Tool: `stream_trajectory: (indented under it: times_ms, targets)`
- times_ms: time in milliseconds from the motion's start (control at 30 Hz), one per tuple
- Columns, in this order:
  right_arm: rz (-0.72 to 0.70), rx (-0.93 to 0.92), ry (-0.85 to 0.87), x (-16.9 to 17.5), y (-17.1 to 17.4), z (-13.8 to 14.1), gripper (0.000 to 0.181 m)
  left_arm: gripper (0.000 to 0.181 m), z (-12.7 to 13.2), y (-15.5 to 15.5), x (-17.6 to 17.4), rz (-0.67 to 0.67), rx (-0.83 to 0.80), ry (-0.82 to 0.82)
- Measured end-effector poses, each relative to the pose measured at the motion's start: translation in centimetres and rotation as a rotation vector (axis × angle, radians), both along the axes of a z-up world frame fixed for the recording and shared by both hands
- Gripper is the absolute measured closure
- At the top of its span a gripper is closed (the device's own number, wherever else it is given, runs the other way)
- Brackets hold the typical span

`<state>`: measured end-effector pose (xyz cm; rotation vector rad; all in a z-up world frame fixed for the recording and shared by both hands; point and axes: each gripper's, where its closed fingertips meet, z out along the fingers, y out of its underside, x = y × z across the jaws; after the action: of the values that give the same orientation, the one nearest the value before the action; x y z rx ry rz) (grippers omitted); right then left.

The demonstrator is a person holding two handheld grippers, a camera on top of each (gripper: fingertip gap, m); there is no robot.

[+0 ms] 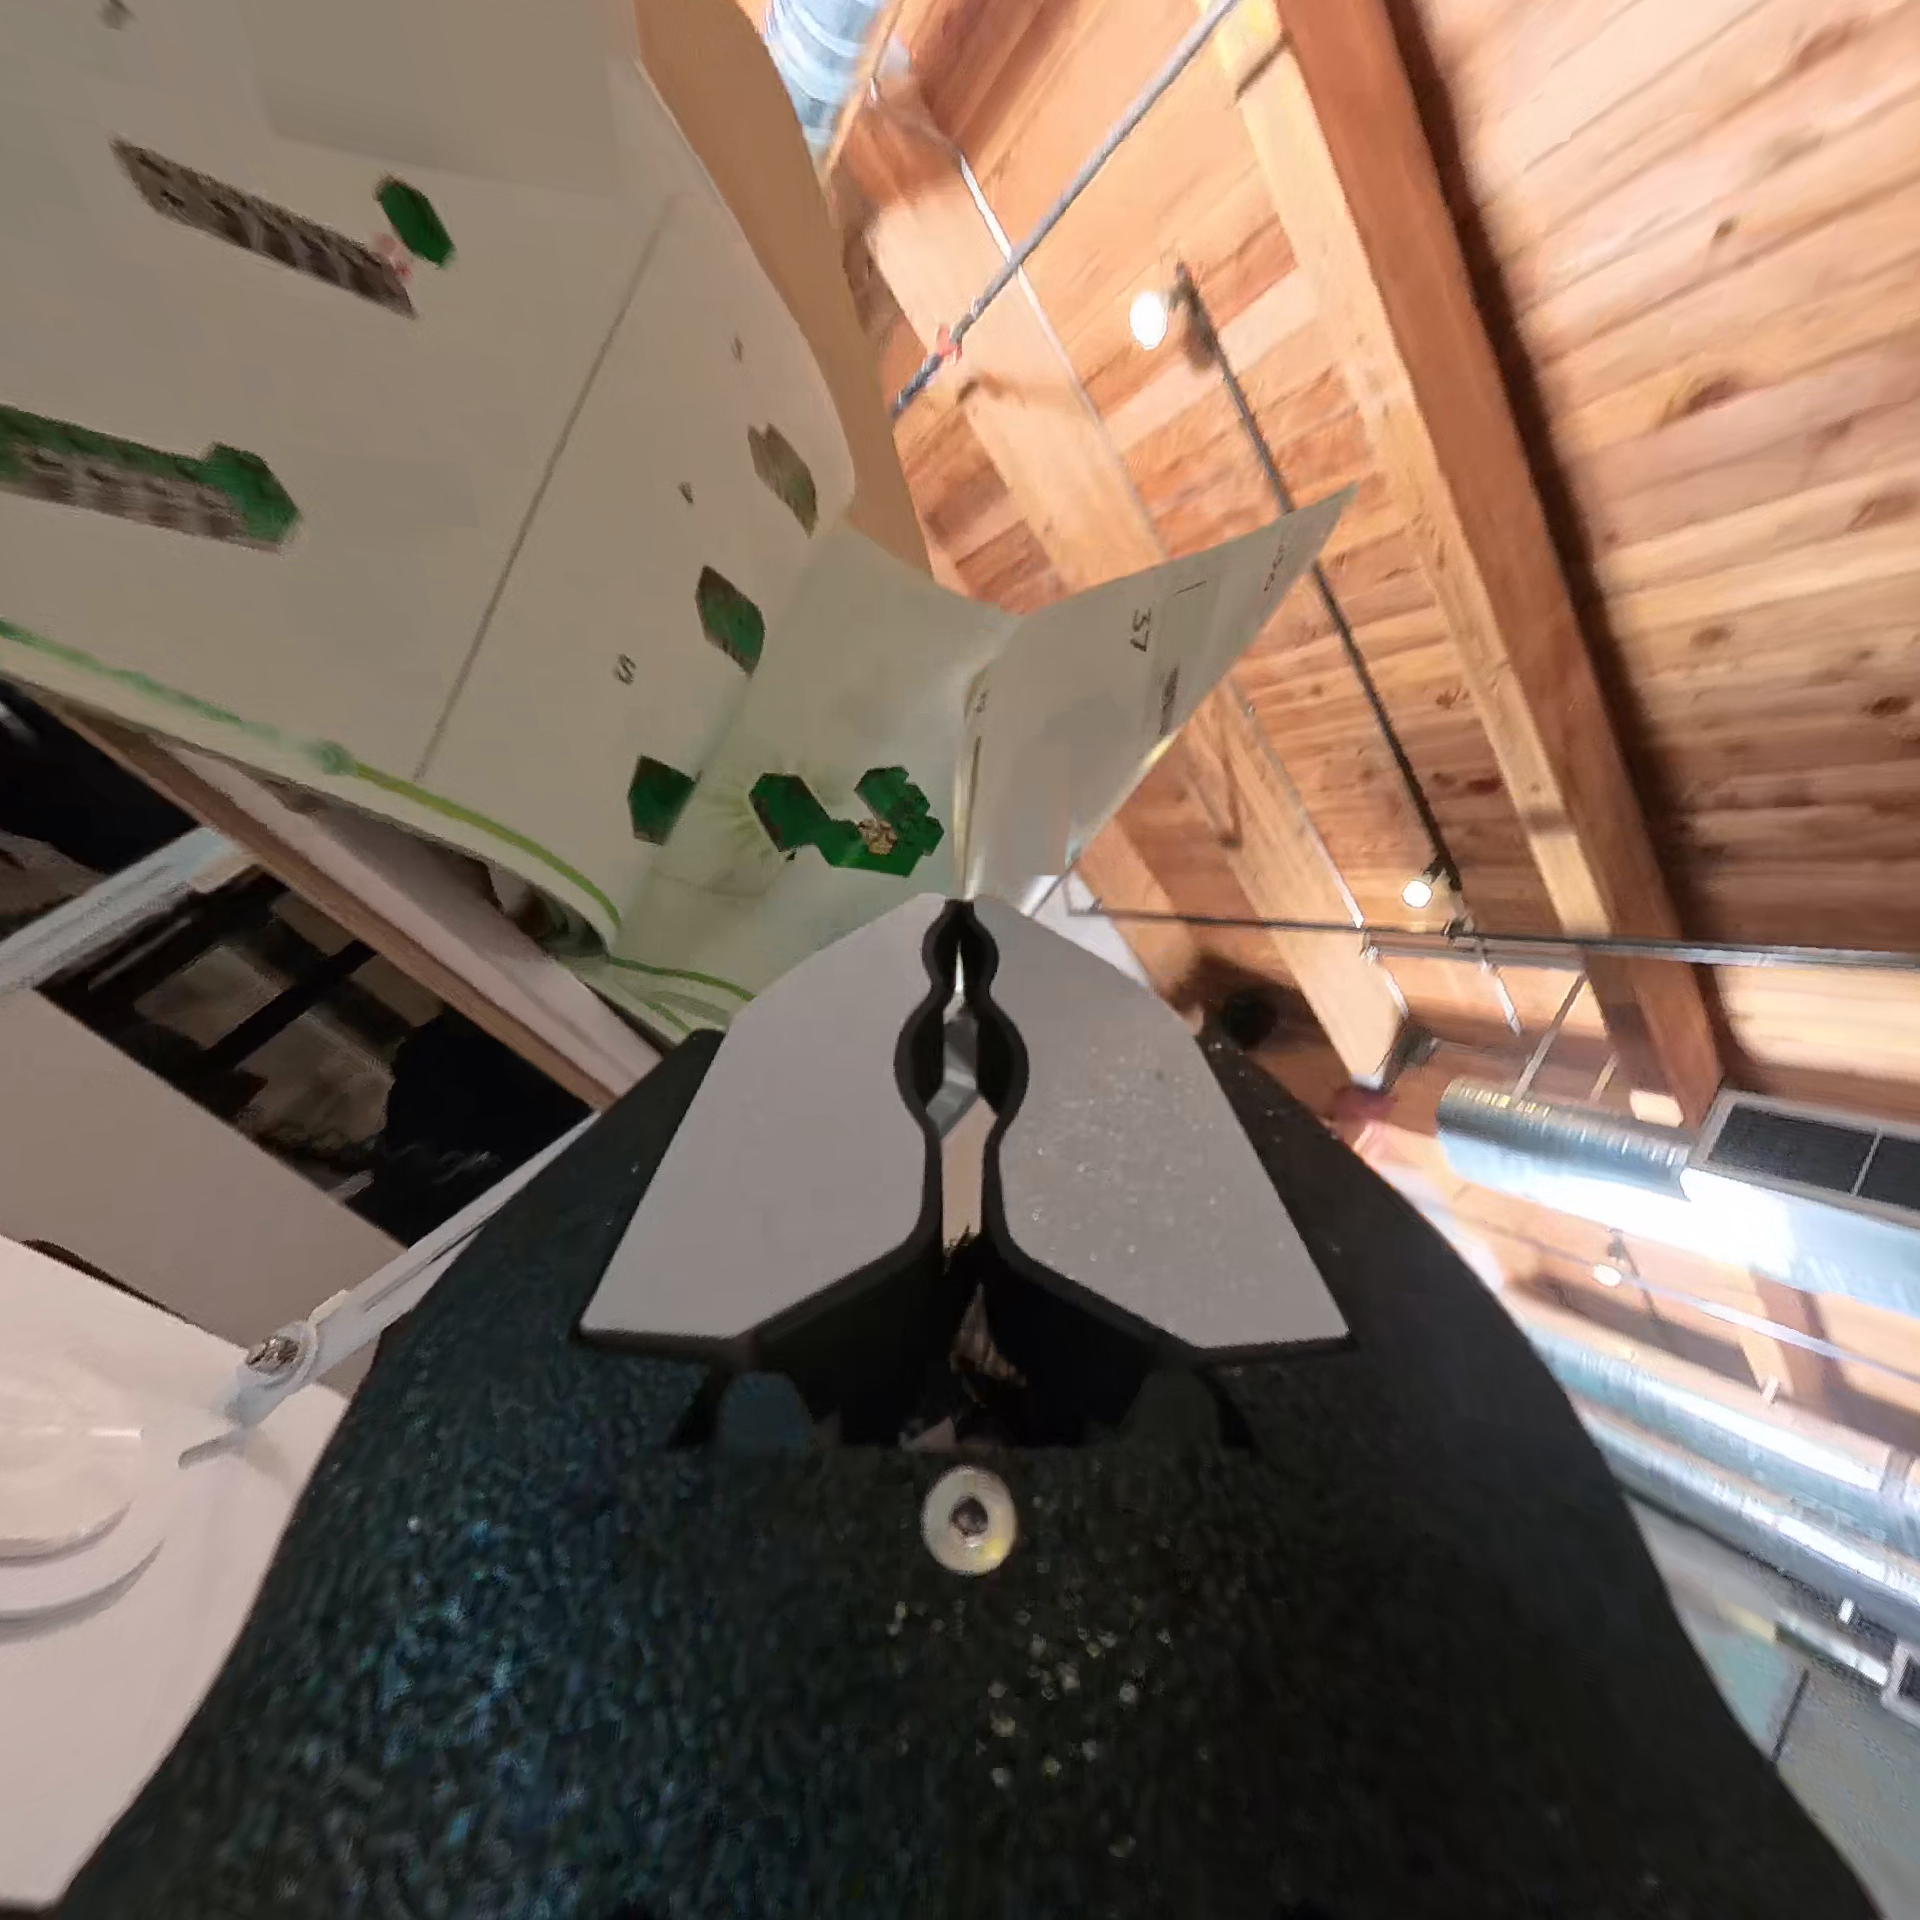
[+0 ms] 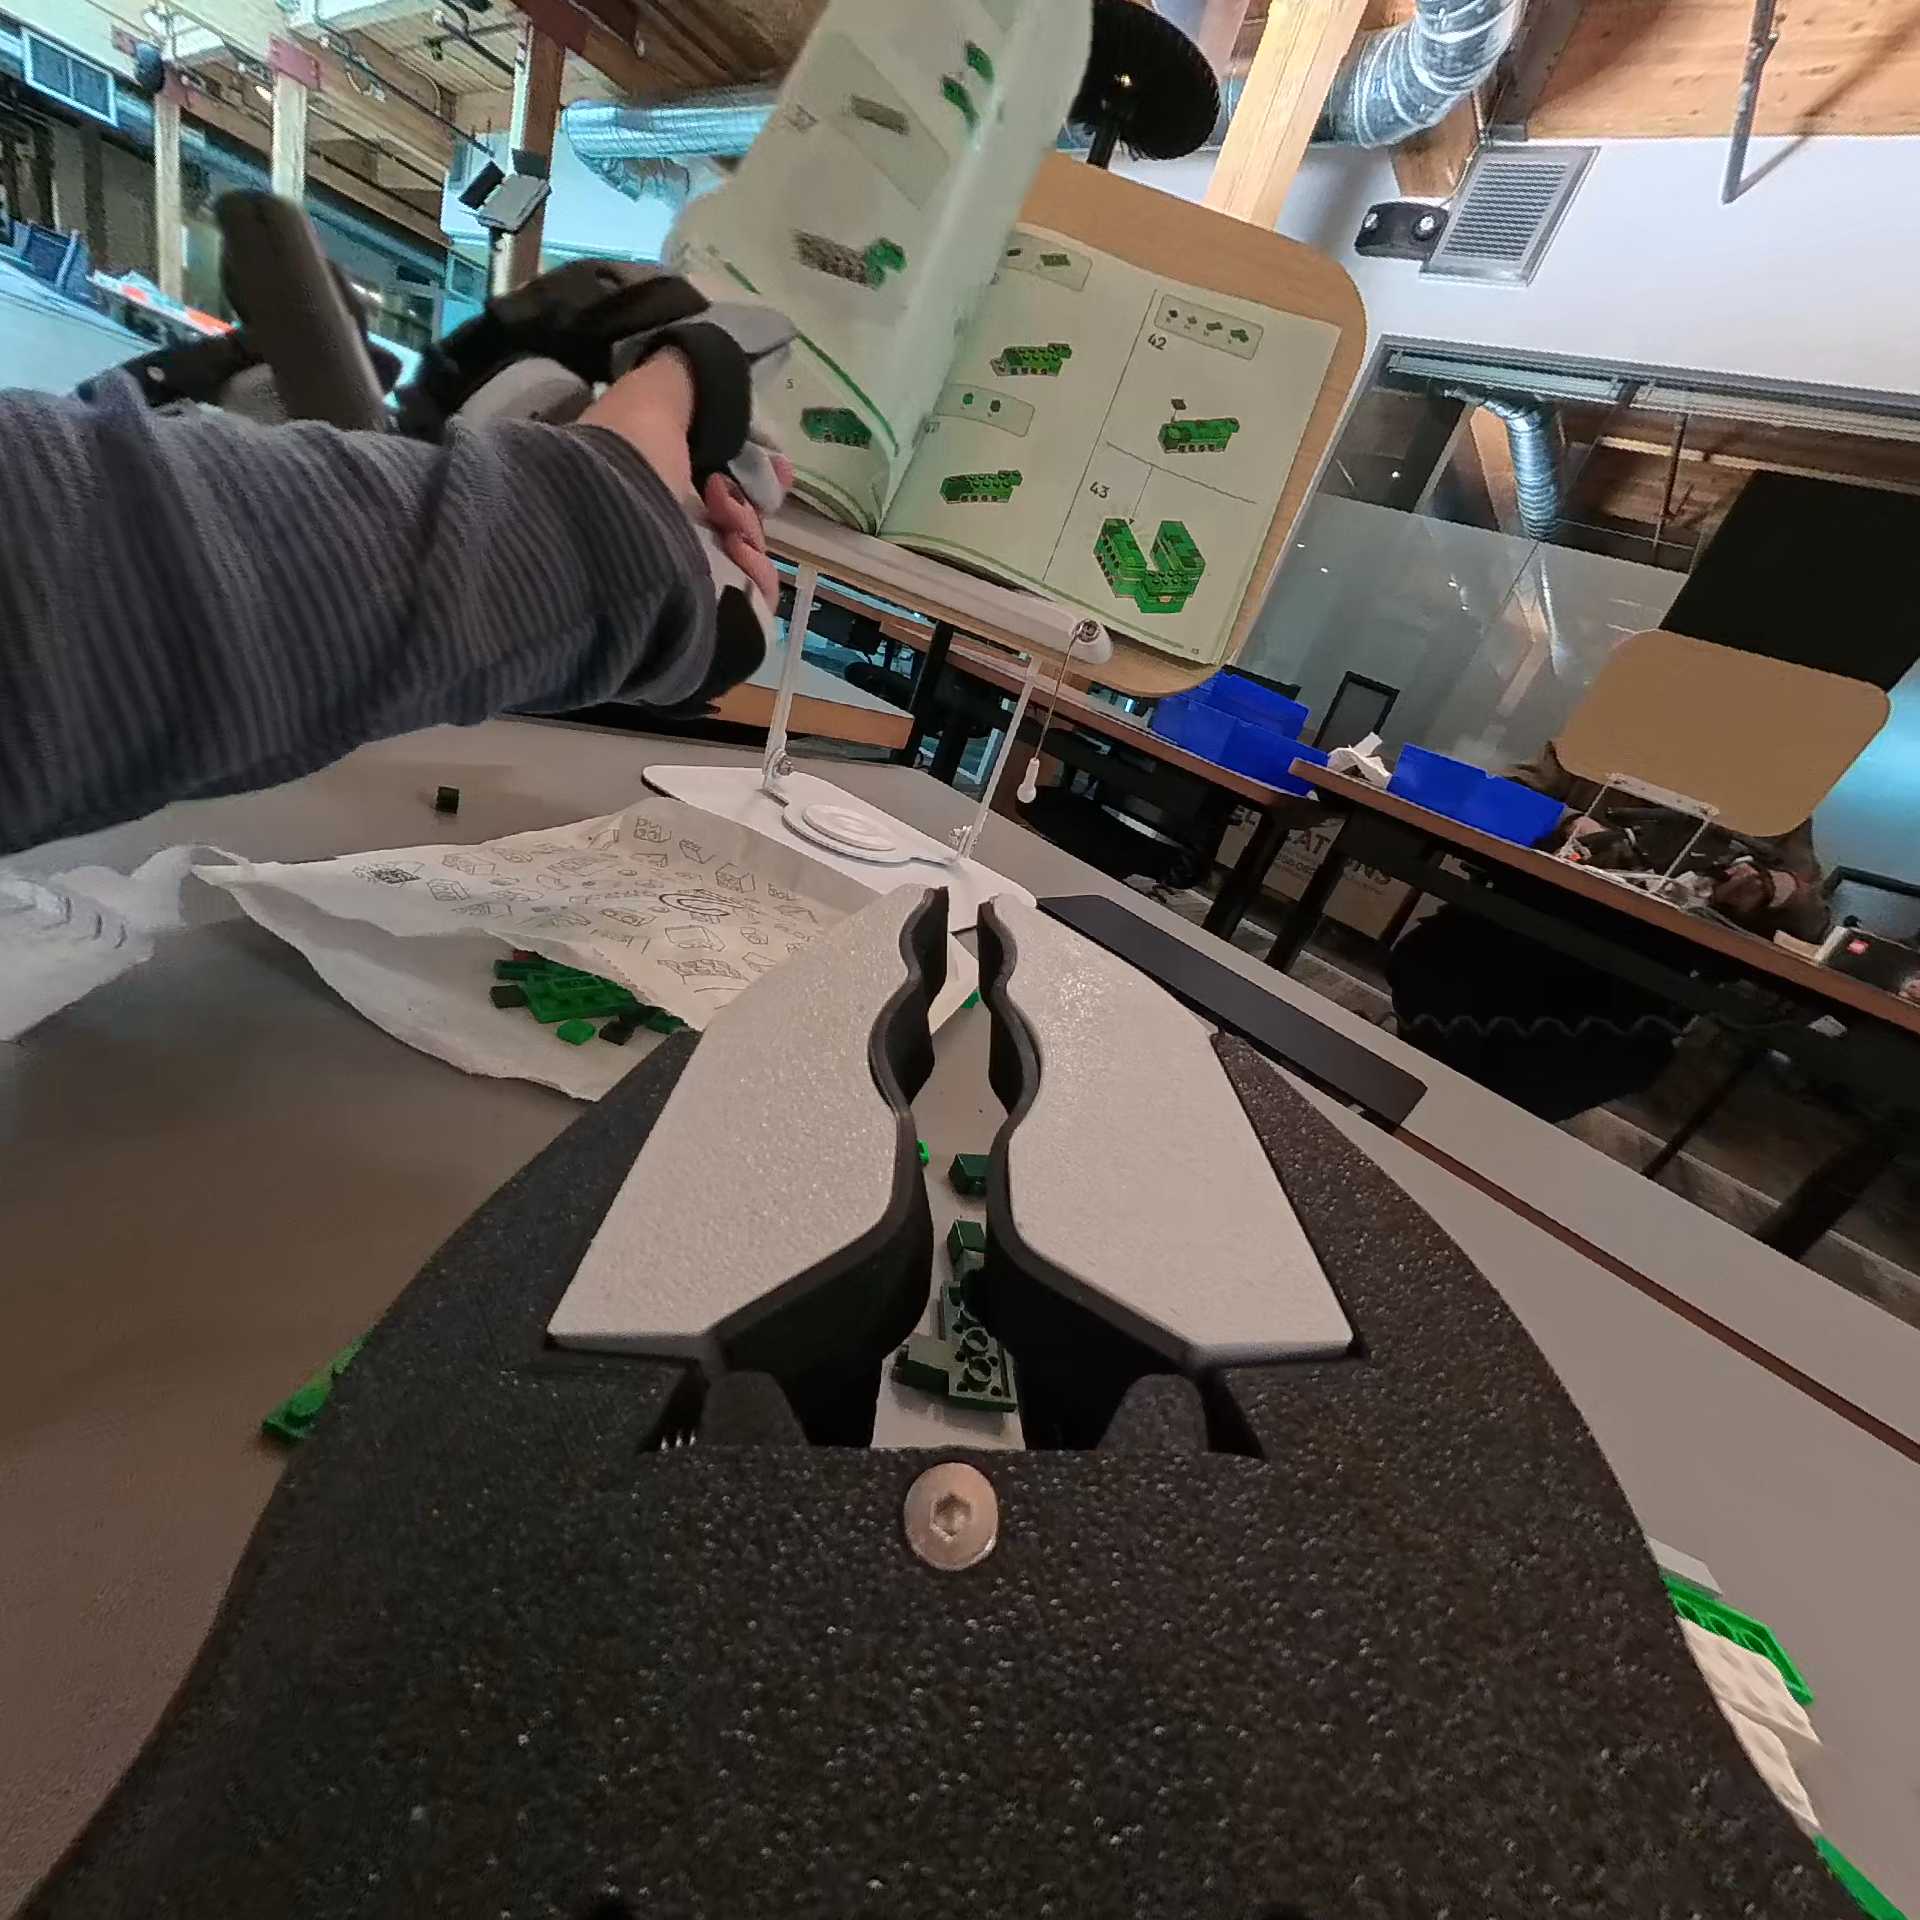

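Note:
My left gripper (image 1: 961,912) is shut on the edge of one page (image 1: 1132,675) of an open instruction booklet (image 1: 416,447) and holds it lifted off the other pages. In the right wrist view this gripper (image 2: 758,416) and the hand holding it are at the booklet (image 2: 1101,416), which rests on a white stand (image 2: 831,821), with the page (image 2: 894,156) curled upward. My right gripper (image 2: 964,920) hangs low over the grey table (image 2: 208,1195), empty, its jaws a narrow gap apart. A small dark green brick assembly (image 2: 961,1361) lies under it, between the fingers.
A white printed paper bag (image 2: 582,904) lies on the table with loose green bricks (image 2: 561,1003) at its mouth. More green pieces sit at the left (image 2: 312,1392) and lower right (image 2: 1745,1652). A black strip (image 2: 1226,1008) lies near the table's edge. Blue bins (image 2: 1236,717) stand on far tables.

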<state>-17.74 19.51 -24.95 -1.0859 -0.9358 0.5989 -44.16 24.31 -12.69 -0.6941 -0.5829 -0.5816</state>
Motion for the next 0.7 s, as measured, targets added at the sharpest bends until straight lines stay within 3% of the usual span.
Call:
stream_trajectory:
  times_ms: [33,133,300,400,567,700]
  targets:
    - [0.0,-0.002,0.001,0.0,0.0,0.0,0.177,0.181,0.1,0.9,0.5,-0.015,-0.041,0.034]
    - [0.003,-0.009,0.006,0.1,0.0,0.1,0.176,0.172,0.3,4.3,2.6,-0.122,-0.172,0.142]
    - [0.015,-0.019,0.017,0.2,0.0,0.2,0.176,0.119,-1.0,9.4,6.9,-0.349,-0.411,0.351]
    - [0.018,-0.045,0.039,0.5,0.2,0.4,0.174,0.09,-3.1,10.5,10.6,-0.441,-0.596,0.565]
    - [0.085,-0.142,0.076,1.8,0.7,2.0,0.165,0.081,-5.1,6.1,15.3,-0.408,-0.713,0.929]
    - [0.019,-0.263,-0.026,6.4,4.7,4.1,0.157,0.089,-7.2,-0.3,16.1,-0.355,-0.809,1.13]
